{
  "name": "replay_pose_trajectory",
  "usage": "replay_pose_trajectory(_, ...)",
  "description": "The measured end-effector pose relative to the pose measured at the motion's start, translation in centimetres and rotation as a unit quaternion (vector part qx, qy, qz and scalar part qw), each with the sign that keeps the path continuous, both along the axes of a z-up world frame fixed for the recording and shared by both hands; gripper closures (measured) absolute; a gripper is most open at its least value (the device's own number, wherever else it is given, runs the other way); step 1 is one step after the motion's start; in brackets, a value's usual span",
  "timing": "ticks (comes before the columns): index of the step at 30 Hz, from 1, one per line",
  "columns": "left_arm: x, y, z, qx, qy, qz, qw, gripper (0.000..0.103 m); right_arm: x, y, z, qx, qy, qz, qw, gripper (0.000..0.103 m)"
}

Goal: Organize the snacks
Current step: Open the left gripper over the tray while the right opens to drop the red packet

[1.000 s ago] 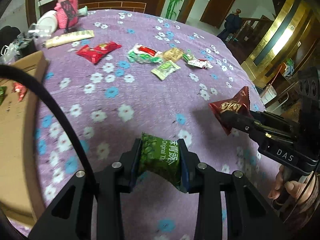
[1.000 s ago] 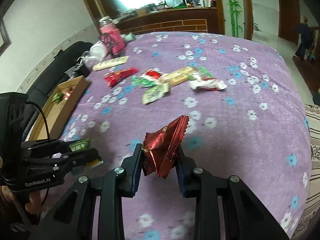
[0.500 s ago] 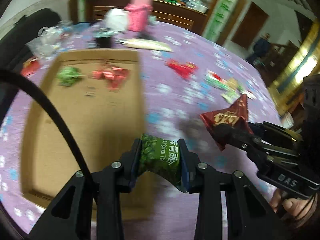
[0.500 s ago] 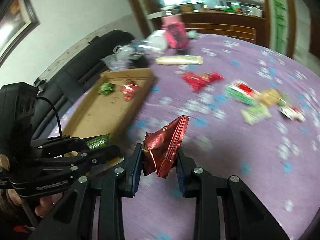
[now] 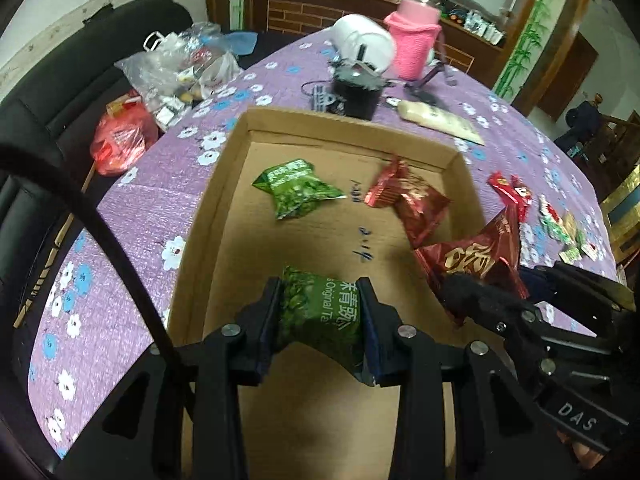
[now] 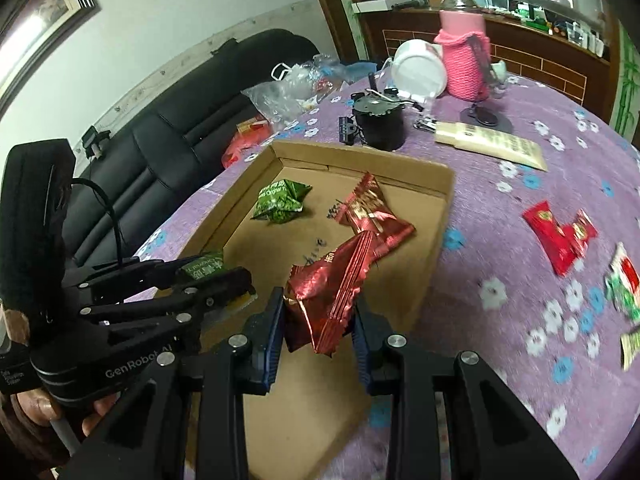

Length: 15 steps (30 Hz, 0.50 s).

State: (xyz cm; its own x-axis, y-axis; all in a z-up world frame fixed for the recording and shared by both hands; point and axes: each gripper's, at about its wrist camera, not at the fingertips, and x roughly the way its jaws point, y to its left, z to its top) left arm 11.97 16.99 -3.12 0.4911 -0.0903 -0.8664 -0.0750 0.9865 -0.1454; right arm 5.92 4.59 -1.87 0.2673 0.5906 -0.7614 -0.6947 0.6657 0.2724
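My left gripper (image 5: 320,286) is shut on a green snack packet (image 5: 316,312), held over the near half of a shallow cardboard tray (image 5: 200,216). My right gripper (image 6: 318,300) is shut on a crinkled red snack packet (image 6: 332,280), just right of the left one and over the same tray (image 6: 444,200). Each wrist view shows the other gripper too: the right gripper (image 5: 488,284) with its red packet (image 5: 476,256), and the left gripper (image 6: 240,280) with its green packet (image 6: 204,266). A green packet (image 5: 296,190) and two red packets (image 5: 412,204) lie inside the tray.
Loose snacks (image 6: 560,236) lie on the purple flowered cloth (image 6: 520,360) right of the tray. Behind the tray stand a black round device (image 5: 356,92), a white tub (image 5: 364,44), a pink knitted bottle (image 5: 414,44) and a cream packet (image 5: 440,122). Plastic bags (image 5: 176,72) and a black sofa (image 6: 160,140) are at the left.
Both grippers have swung left from over the bare cloth to over the cardboard tray, each still holding its packet. The loose snacks now sit far to the right.
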Motion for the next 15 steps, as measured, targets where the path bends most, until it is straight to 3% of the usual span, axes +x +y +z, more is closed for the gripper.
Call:
replay_pose_trajectory(10, 1.7, 0.1, -1.0, 0.018, 0.021, 0.008, 0.9996, 0.057, 1.2, 1.3, -0.3, -0.026, -0.009, -0.003, 1.000, 0.070)
replay_pose_trajectory(15, 1.7, -0.5, -0.9, 0.047, 0.030, 0.012, 0.9984, 0.045, 1.2, 0.7, -0.2, -0.020, 0.003, -0.005, 1.000, 0.063)
